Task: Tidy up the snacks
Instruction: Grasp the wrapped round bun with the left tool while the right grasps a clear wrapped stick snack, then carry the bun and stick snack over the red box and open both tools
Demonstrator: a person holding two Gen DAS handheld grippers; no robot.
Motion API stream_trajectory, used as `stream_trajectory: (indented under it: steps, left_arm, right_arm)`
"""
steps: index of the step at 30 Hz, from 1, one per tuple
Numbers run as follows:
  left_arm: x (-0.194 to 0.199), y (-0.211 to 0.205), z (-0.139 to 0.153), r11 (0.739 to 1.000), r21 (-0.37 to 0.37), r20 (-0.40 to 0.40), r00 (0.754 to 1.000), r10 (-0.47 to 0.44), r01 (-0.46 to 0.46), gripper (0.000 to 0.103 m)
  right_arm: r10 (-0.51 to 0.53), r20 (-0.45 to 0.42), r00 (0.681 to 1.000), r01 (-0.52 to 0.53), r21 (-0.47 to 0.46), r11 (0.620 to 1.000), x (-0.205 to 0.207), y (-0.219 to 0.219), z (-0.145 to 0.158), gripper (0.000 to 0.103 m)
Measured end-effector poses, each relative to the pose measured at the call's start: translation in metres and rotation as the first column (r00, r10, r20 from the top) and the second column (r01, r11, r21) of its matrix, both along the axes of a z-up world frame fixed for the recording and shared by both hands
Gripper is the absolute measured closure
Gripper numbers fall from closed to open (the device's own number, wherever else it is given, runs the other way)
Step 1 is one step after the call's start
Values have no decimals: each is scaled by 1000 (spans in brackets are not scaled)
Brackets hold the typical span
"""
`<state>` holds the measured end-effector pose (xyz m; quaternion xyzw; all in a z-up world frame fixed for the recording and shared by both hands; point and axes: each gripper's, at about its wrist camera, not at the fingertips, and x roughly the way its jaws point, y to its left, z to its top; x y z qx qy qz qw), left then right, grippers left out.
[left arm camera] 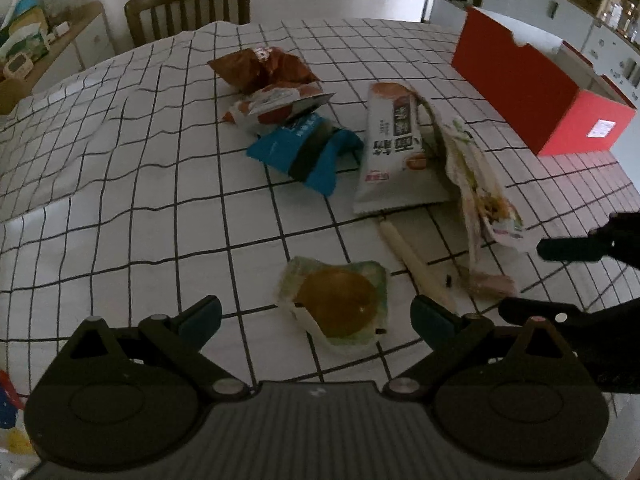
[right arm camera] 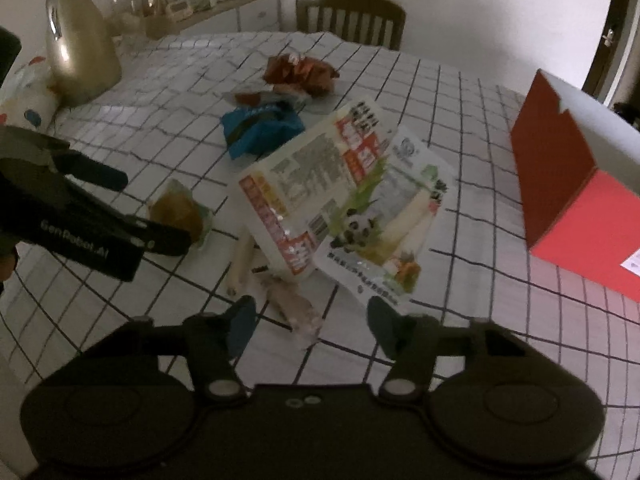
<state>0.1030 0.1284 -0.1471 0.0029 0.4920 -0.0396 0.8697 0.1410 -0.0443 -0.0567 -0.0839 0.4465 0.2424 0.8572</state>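
**A:** Two claws are at work, both mine. My left claw (left arm camera: 316, 316) stands wide open above the round amber snack (left arm camera: 336, 304), one finger at each side, not touching it. My right claw (right arm camera: 312, 320) is about half open, with the small pinkish packet (right arm camera: 294, 306) between the fingers. I see no pad pressing on it, so I hold nothing yet.

**B:** Where do these lie?

**A:** On the checked cloth (left arm camera: 160, 184), at the near side. The pale stick (left arm camera: 412, 264) lies between them, and the big printed bags (right arm camera: 320, 208) lean just behind. The red box (left arm camera: 520, 92) stands well apart at the right, open on top. I think the snacks must go there.

**B:** How will you grip well?

**A:** The round one lies flat, dome upward, with no real long axis, so I think any angle will do. I would go low and close on the body, not on the thin wrapper edge. The pinkish packet is long. Its axis runs from far-left to near-right in my right view, so I would close across it at the middle, away from the stick.
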Motion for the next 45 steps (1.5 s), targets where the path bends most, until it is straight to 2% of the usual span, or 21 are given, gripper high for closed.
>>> stream_trajectory:
  steps: [9, 16, 21, 22, 33, 45]
  left_arm:
    - [4, 0, -11, 1000, -12, 6, 1000, 21, -21, 4]
    - [5, -4, -15, 1000, -6, 13, 1000, 20, -20, 14]
    - [6, -9, -13, 1000, -6, 22, 1000, 4, -4, 28]
    - [6, -9, -12, 1000, -9, 25, 1000, 1, -1, 31]
    - [-2, -8, -7, 1000, -13, 23, 999, 28, -27, 39]
    - [-26, -10, 3, 998, -43, -7, 999, 43, -43, 40]
  right_arm:
    - [60, -8, 998, -60, -32, 998, 6, 13, -12, 66]
    - [79, -4, 997, -80, -34, 996, 5, 18, -13, 75]
    - [85, -4, 996, -85, -34, 996, 3, 20, -13, 85]
    - [83, -5, 997, -83, -33, 996, 2, 20, -12, 86]
    - [23, -3, 1000, -23, 5, 1000, -6, 14, -6, 88]
    - [-21, 15, 1000, 21, 58, 998, -26, -2, 15, 89]
